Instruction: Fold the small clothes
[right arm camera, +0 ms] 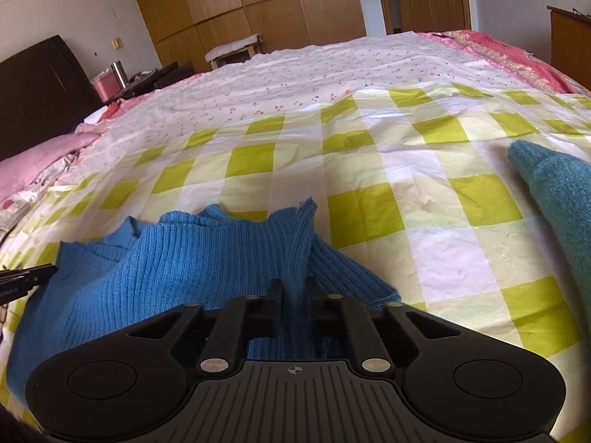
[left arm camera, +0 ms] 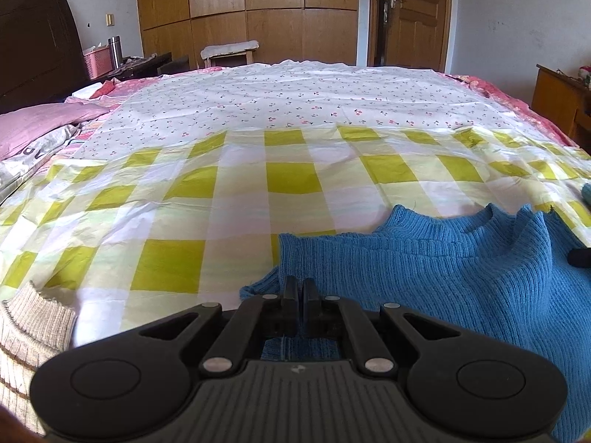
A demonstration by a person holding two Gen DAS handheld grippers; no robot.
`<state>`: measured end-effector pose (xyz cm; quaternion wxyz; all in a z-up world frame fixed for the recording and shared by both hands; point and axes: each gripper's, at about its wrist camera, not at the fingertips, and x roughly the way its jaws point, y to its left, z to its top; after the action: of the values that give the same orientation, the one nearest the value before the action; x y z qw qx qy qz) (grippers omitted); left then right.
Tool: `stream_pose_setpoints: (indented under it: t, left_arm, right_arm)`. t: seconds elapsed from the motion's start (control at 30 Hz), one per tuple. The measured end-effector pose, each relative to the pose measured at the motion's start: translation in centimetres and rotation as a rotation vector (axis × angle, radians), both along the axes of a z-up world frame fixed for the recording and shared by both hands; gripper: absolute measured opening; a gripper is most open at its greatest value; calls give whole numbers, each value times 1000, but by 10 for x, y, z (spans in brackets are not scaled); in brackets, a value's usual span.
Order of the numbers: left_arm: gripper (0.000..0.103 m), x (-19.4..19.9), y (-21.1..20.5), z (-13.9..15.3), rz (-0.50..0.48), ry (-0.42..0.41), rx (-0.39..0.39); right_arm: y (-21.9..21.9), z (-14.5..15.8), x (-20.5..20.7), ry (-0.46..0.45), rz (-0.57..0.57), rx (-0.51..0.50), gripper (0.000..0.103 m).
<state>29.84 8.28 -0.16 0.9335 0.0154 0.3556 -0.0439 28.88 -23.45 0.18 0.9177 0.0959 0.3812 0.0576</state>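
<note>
A blue ribbed knit sweater [left arm camera: 461, 269] lies on the green-and-white checked cloth [left arm camera: 236, 199] on the bed. My left gripper [left arm camera: 301, 288] is shut on the sweater's left edge, low over the cloth. In the right wrist view the same blue sweater [right arm camera: 166, 265] is bunched, with a fold standing up. My right gripper [right arm camera: 293, 291] is shut on that raised fold at the sweater's right side. The tip of the left gripper [right arm camera: 26, 277] shows at the left edge of the right wrist view.
A beige striped knit garment [left arm camera: 26, 336] lies at the near left. A teal knit garment [right arm camera: 554, 199] lies to the right. Pink pillows [left arm camera: 40, 122] and a dark headboard [left arm camera: 33, 44] are at the left. A wardrobe [left arm camera: 251, 11], stool and door stand beyond the bed.
</note>
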Motion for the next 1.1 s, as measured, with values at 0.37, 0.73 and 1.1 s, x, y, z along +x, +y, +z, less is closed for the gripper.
stream_pose_setpoints:
  t: [0.37,0.73,1.1]
  left_arm:
    - [9,-3,15,-2,103,-52,-32]
    - [10,-19,16,12,117,-95,-44]
    - [10,-85,0,3,23,-73,-86]
  right_arm:
    - [-33,16,-37,-113,-150,31,5]
    - [-20,6,-40,-101,-136,-85,8]
    - [-6,24,-51,-140,-135,-203,14]
